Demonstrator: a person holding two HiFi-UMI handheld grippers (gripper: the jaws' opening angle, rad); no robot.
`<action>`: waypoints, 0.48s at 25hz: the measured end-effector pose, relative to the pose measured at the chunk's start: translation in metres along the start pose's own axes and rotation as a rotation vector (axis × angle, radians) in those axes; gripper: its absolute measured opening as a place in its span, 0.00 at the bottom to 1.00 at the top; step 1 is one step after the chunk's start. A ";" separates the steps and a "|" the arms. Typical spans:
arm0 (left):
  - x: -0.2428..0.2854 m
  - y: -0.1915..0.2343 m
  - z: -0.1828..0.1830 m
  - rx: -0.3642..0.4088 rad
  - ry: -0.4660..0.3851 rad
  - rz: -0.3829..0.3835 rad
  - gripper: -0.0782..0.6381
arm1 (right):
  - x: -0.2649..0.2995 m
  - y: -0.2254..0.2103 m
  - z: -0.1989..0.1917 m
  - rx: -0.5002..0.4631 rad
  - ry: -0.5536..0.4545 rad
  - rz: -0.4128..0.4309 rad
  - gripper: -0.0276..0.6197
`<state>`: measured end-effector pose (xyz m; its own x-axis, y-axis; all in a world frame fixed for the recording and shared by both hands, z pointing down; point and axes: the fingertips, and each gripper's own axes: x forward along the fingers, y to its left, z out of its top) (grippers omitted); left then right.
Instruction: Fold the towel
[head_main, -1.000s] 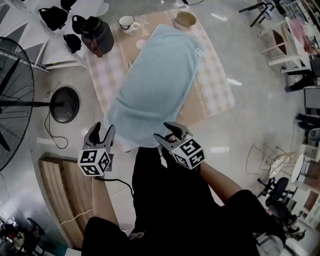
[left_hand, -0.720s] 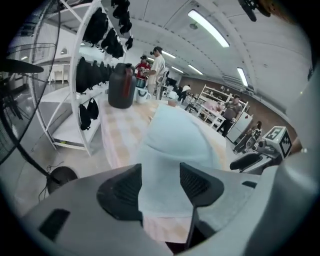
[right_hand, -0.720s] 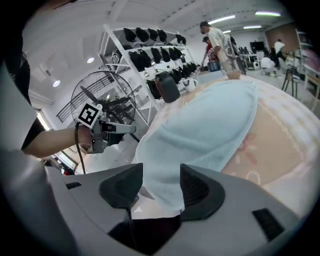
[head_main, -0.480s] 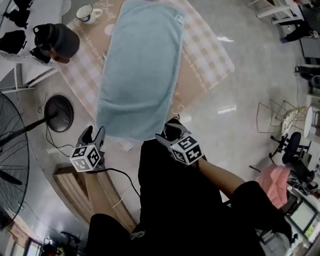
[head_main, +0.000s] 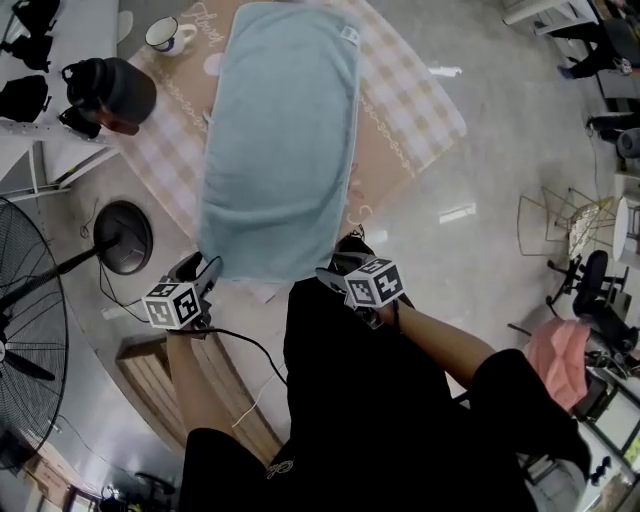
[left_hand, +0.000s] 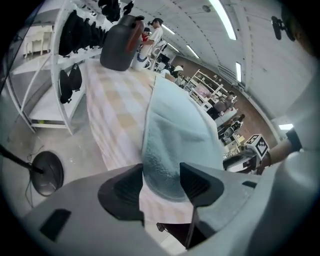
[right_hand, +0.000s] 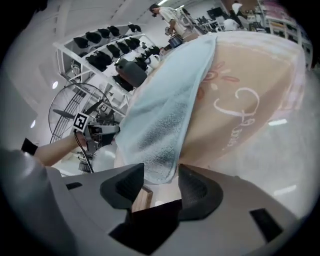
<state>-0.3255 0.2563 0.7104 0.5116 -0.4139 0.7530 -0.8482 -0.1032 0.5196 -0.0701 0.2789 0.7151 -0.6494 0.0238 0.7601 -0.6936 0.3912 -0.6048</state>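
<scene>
Between the wide-open jaws of the left gripper (head_main: 205, 268) and the right gripper (head_main: 336, 271) sit the near corners of the towel (head_main: 280, 140), unpinched.

Fan (head_main: 28, 330) partly beyond left edge

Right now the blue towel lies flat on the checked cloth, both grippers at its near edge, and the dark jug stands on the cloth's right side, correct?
No. The head view shows the dark jug on the left side of the checked cloth, not the right. The rest holds: the blue towel lies flat, with the left gripper and right gripper at its near edge.
</scene>
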 end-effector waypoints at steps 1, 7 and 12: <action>0.000 -0.001 -0.001 0.017 0.002 0.009 0.43 | 0.000 0.000 -0.001 -0.019 0.008 -0.003 0.36; -0.005 -0.007 -0.003 0.091 -0.018 0.081 0.30 | -0.010 0.006 0.006 -0.080 -0.021 -0.007 0.06; -0.010 -0.020 0.005 0.134 -0.049 0.117 0.18 | -0.016 0.019 0.015 -0.157 -0.030 0.004 0.06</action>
<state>-0.3140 0.2584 0.6905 0.4043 -0.4730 0.7828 -0.9137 -0.1704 0.3690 -0.0775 0.2725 0.6882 -0.6624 -0.0008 0.7492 -0.6353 0.5305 -0.5612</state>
